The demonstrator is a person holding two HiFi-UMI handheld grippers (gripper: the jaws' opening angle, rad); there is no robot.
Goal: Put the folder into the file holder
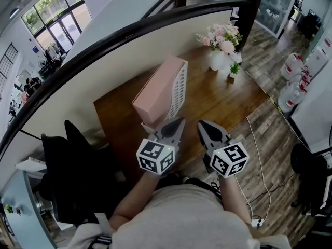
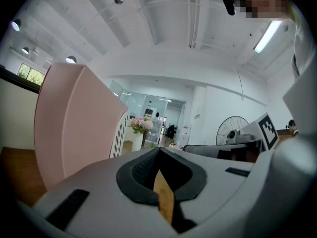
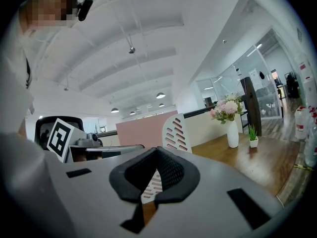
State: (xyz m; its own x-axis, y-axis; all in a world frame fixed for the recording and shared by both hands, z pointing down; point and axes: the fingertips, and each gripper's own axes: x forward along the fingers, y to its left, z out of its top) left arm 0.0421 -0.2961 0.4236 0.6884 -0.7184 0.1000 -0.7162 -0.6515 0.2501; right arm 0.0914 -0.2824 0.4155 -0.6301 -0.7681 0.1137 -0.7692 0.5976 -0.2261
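The pink folder (image 1: 155,90) is standing upright in the white file holder (image 1: 179,84), which is sitting on the wooden desk (image 1: 212,95). The left tool (image 1: 178,122) and the right tool (image 1: 203,124) are hovering side by side over the desk's near edge, each with its jaws pressing together and gripping nothing.

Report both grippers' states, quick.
Left gripper: jaws closed, holding nothing.
Right gripper: jaws closed, holding nothing.

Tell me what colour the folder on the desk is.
The folder is pale pink, clearest in the head view.
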